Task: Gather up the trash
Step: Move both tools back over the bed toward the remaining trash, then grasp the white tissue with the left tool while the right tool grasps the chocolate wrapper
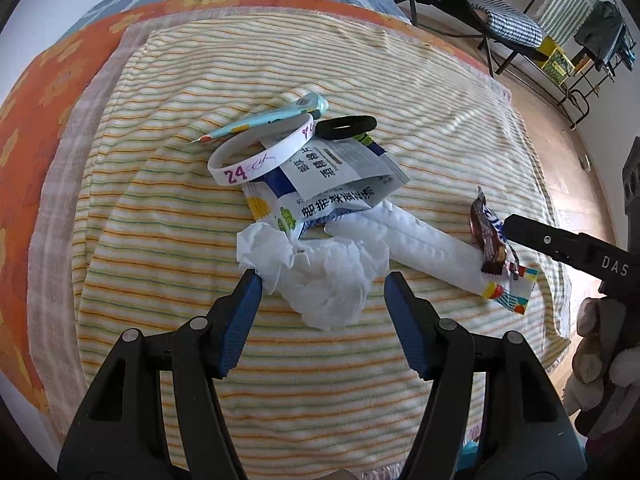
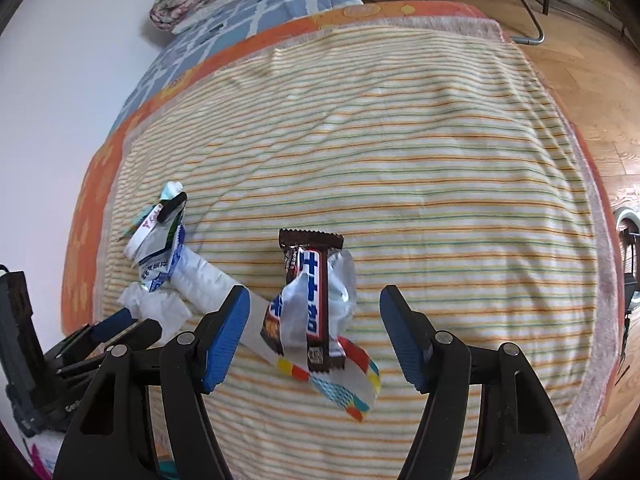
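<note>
Left wrist view | left claw [image 1: 322,282] spread over tissue [image 1: 320,276] | right claw [image 2: 314,306] spread | wrapper [image 1: 490,240] partly hidden

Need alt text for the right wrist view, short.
The open right gripper hovers with its blue-padded fingers either side of a torn brown candy wrapper on a striped blanket. More wrappers and crumpled tissue lie left, near the left gripper.

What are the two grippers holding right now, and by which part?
Nothing. The left gripper stands open around the crumpled tissue; the right gripper stands open around the chocolate bar wrapper.
</note>
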A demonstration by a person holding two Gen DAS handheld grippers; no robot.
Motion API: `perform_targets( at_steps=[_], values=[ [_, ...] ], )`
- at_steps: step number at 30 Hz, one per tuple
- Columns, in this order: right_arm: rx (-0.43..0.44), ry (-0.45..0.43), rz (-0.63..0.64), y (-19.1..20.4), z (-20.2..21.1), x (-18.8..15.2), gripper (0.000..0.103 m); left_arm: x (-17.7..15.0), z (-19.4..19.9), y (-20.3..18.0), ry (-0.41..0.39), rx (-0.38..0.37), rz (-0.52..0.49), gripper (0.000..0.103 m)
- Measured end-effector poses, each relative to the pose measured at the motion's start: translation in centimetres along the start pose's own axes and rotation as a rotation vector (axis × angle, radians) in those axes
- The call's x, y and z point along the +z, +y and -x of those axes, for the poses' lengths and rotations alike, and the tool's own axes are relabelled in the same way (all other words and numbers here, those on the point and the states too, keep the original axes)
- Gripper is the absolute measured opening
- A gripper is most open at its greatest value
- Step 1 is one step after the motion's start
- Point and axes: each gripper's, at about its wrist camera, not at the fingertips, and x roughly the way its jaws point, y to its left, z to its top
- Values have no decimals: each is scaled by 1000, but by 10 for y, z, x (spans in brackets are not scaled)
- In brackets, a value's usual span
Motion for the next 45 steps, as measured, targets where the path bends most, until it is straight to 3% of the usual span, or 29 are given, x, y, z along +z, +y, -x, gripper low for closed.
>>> perform_targets(
  at_steps=[6, 8, 14, 22, 24, 26, 28, 31, 45],
  values=[
    [-14, 4, 7, 2, -11, 3, 67, 1, -11, 0, 17, 19, -4, 65],
    [-17, 8, 12, 3, -14, 3, 67, 1, -14, 3, 21, 32, -3, 54],
    [-18, 7, 8, 0, -20, 4, 67, 0, -13, 4, 20, 20, -8, 40],
    [4, 5, 18, 4, -23, 6, 67, -3, -8, 3, 7, 20, -26, 37],
    [6, 10, 22, 6, -24, 4, 62, -5, -7, 4, 6, 19, -28, 36],
    [9, 24, 21, 6, -27, 3, 44, -6, -6, 5, 4, 18, -28, 36],
    [13, 25, 16, 6, -28, 0, 41, -8, -5, 6, 3, 16, -29, 35],
    [21, 18, 18, 5, -25, 0, 26, -10, -1, 7, -1, 13, -33, 35],
    [31, -50, 42, 3, 1, -8, 9, -27, 17, 5, -25, -1, -70, 34]
  ],
)
